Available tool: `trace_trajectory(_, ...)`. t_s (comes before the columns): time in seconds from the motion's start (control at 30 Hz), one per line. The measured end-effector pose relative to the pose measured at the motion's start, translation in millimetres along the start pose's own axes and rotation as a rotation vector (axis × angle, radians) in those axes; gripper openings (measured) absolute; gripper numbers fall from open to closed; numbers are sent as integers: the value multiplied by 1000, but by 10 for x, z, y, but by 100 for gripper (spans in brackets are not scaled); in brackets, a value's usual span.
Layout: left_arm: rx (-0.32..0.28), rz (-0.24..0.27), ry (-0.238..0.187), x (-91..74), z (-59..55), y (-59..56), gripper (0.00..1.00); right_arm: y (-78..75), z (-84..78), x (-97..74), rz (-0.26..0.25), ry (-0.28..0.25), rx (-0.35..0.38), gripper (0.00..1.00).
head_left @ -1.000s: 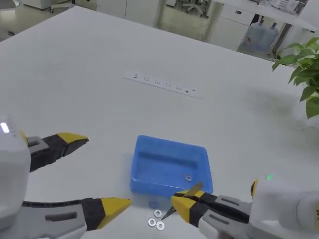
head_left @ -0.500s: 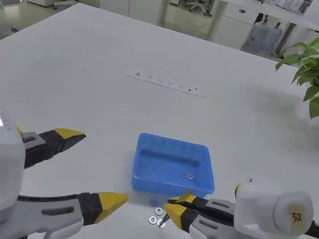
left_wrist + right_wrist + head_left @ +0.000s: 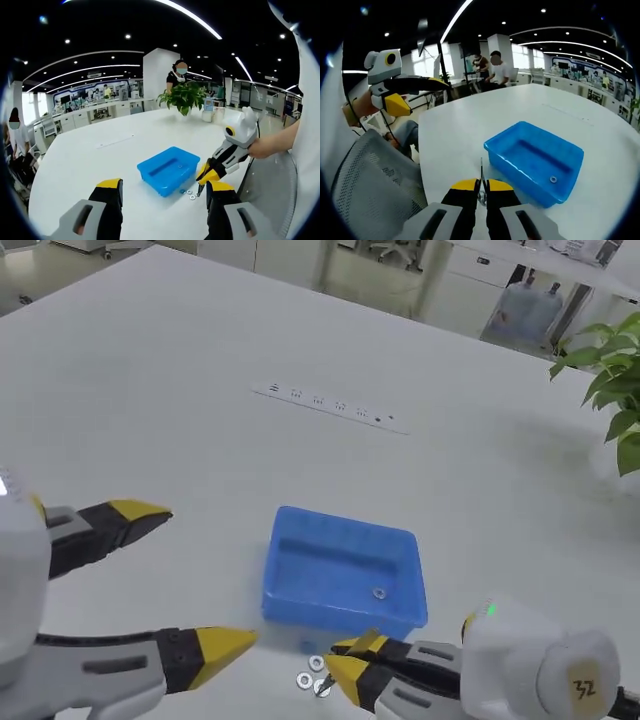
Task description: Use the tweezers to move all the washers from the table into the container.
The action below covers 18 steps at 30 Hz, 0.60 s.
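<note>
right gripper (image 3: 345,668) is at lower centre-right of the head view, jaws pinched together on the tweezers (image 3: 481,174). in the right gripper view i see the thin blades sticking up between the yellow tips, toward the near wall of the container (image 3: 335,612).

tweezer points are down at the washers (image 3: 312,678). three lie loose on the table (image 3: 150,400), bunched just below the container's front wall, near the bottom edge of the head view. the points look right at the cluster. i can't tell if they touch or grip one. the left gripper view has the same three at centre, just beside the tweezer tip and the container's near corner.

the blue container is lower centre of the head view, open top, upright. one washer (image 3: 378,593) lies inside it on the floor, near the front right corner. in the right gripper view it's at centre right.

left gripper (image 3: 212,575) is at lower left of the head view, jaws wide apart, nothing between them. its lower jaw tip is near the container's front left corner, not touching. in its own view the two jaws rise at the bottom with the container beyond the gap, and a hand (image 3: 257,147) holds the right gripper at right.

socket strip (image 3: 330,405) sits in the table at upper centre, plant (image 3: 612,380) at the right edge.
</note>
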<state>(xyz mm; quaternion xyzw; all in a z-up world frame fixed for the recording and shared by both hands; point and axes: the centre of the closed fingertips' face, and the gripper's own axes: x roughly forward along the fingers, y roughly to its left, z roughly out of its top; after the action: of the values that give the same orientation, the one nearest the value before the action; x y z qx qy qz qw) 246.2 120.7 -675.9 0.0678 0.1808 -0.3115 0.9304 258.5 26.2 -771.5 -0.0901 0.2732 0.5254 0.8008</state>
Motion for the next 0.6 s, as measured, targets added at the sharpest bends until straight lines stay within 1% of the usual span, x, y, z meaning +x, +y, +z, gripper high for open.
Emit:
trace_trajectory(0.13, -1, -3, -1, -3, -2, -7, 68, -10, 33, -39, 3, -13, 31, 2)
trace_trajectory(0.23, -3, -3, 2, -10, -18, -5, 68, -40, 128, -98, 4, -46, 60, 2)
trace_trajectory(0.37, -4, -4, 3, -14, -23, -3, 68, -109, 252, -179, -5, -83, 80, 2)
trace_trajectory(0.47, -3, -5, 2, -10, -17, -2, 68, -171, 386, -254, -11, -129, 96, 2)
trace_trajectory(0.53, -2, -7, 0, -4, -10, -7, 68, -210, 449, -297, -22, -145, 97, 2)
trace_trajectory(0.6, -6, -12, 1, 5, -9, -16, 68, -248, 485, -322, -40, -150, 82, 2)
